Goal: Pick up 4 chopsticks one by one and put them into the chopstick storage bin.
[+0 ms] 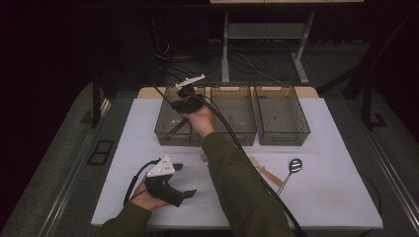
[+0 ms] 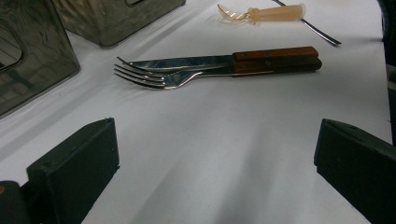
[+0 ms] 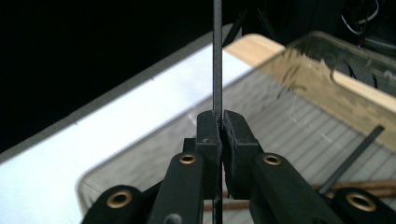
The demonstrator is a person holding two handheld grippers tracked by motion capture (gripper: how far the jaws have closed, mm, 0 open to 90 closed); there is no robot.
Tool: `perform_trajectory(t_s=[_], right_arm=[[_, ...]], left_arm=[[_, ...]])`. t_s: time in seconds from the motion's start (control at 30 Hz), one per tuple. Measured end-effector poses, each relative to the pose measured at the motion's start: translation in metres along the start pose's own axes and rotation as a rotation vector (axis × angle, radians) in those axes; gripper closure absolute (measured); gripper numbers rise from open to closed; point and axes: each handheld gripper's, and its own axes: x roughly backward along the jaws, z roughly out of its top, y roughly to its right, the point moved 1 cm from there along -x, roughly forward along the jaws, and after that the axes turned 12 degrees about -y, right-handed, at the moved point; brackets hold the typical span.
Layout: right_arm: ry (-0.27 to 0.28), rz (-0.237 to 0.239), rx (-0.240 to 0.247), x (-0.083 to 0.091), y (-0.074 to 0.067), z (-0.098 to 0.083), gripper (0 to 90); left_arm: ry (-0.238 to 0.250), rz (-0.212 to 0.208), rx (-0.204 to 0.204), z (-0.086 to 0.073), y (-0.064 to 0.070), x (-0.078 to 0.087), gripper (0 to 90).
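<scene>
R tool (image 3: pixel 218 122) is clamping narrow on a thin dark rod (image 3: pixel 217 56), prob a chopstick; the rod is sticking straight up toward 12 o'clock between the pads in the right gripper view. In the high view the R tool (image 1: pixel 184 101) is hanging over the left bin (image 1: pixel 165 132), the one at 9 o'clock of the 3 clear bins at the far side of the bench (image 1: pixel 336 197). Inside that bin another dark stick (image 3: pixel 351 158) is lying slanted at approx 4 o'clock from the pads, w/ brownish sticks (image 3: pixel 373 186) lying flat on the bin floor under it. Middle bin (image 1: pixel 234 129) and right bin (image 1: pixel 284 133) are sitting just beside each other toward 3 o'clock. L tool (image 1: pixel 180 180) is resting low near the bench's 7 o'clock corner, jaws standing wide w/ nothing between them. In the left gripper view a fork (image 2: pixel 154 77) and a knife (image 2: pixel 233 63) w/ wood handles are lying side by side, touching, at 12 o'clock from the L tool (image 2: pixel 217 154). A small amber plastic spoon (image 2: pixel 261 13) is lying farther off at 1 o'clock, a thin metal handle just beside it. A metal ladle-type spoon (image 1: pixel 291 173) is lying at 3 o'clock of the sleeve in the high view.
</scene>
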Motion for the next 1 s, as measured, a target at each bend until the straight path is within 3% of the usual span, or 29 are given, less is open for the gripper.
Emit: perform_trajectory(t_s=[0.1, 0.3, 0.57, 0.73, 1.0], right_arm=[[-0.05, -0.006, -0.018, -0.007, 0.004, -0.009, 62.5], [-0.041, -0.019, -0.001, 0.004, 0.007, -0.016, 51.6], [-0.024, -0.014, 0.011, 0.035, 0.013, -0.031, 43.5], [0.02, 0.01, -0.016, 0.058, 0.021, -0.044, 40.1], [0.026, -0.004, 0.002, 0.087, 0.026, -0.073, 35.3]], left_arm=[[-0.003, 0.0, -0.007, 0.0, 0.0, 0.0, 0.0], [-0.001, 0.0, -0.007, 0.0, 0.0, 0.001, 0.0], [-0.006, 0.002, -0.007, 0.0, 0.0, 0.0, 0.0], [0.0, 0.007, -0.009, 0.0, 0.0, 0.001, 0.0], [-0.004, 0.012, -0.002, -0.001, 0.001, 0.001, 0.0]])
